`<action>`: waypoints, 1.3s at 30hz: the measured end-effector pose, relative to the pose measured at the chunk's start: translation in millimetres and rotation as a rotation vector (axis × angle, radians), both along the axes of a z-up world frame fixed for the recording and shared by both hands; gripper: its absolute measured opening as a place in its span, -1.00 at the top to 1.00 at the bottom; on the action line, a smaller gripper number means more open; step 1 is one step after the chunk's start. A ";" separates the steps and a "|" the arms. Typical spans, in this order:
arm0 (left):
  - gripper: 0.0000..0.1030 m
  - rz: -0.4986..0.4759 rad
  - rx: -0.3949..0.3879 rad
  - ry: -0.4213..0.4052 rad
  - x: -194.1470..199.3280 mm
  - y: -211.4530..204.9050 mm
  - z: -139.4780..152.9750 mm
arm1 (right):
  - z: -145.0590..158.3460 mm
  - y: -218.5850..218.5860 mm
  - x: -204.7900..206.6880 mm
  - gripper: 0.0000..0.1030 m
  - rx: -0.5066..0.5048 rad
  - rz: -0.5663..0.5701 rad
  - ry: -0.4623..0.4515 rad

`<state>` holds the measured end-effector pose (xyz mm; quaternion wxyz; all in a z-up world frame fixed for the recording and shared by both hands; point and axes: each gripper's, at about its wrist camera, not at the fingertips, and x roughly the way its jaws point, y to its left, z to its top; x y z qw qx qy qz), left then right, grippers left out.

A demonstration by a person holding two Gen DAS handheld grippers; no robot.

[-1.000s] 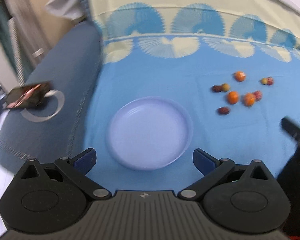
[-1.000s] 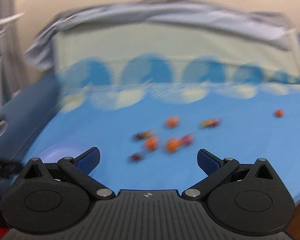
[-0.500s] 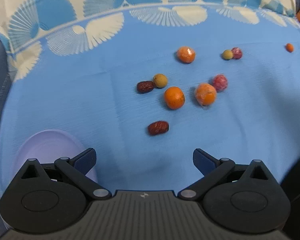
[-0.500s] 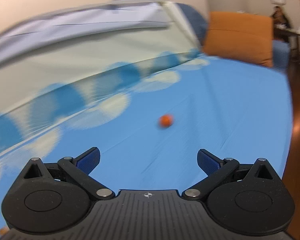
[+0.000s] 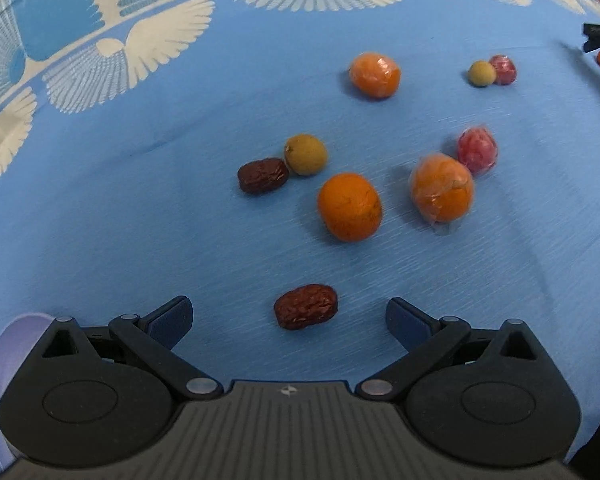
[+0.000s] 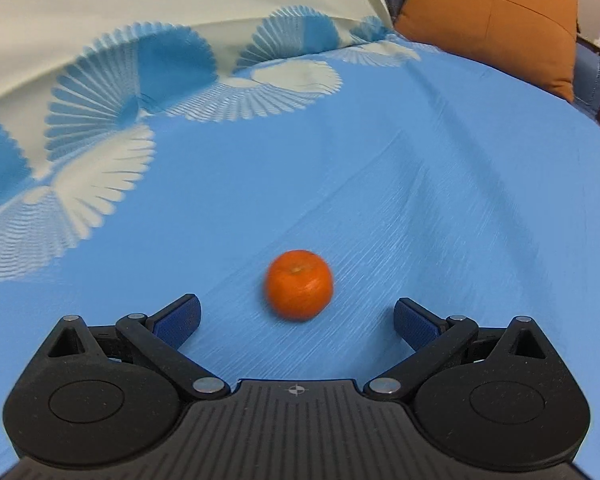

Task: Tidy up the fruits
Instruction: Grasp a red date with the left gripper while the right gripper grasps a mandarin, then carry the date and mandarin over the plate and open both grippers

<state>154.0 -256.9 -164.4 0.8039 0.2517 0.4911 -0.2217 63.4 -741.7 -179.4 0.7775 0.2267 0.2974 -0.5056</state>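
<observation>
Both grippers have been brought closer to the fruit. A red date (image 5: 305, 306) is now framed by the wide-open left gripper (image 5: 288, 318); a lone mandarin (image 6: 299, 285) by the wide-open right gripper (image 6: 297, 320). Grasping is judged imminent.

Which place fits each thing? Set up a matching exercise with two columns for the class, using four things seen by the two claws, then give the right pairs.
Things:
1. near date
2. far date
3. lone tangerine
4. purple plate

Places:
A. touching a yellowish round fruit
B. ahead of the open right claw
C. partly hidden behind the left claw's body
D. just ahead of the open left claw

Pairs: 1-D, 2-A, 3-B, 4-C
</observation>
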 end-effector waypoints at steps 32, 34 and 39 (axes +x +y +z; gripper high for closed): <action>0.31 0.115 -0.230 -0.138 -136.5 171.0 169.9 | 199.8 503.9 -181.2 0.33 0.070 0.822 -0.451; 0.31 0.132 -0.244 -0.141 -147.7 189.5 173.6 | 199.9 527.8 -188.4 0.33 0.083 0.869 -0.433; 0.31 0.171 -0.232 -0.176 -165.3 222.3 179.5 | 197.7 575.8 -197.3 0.33 0.059 0.957 -0.347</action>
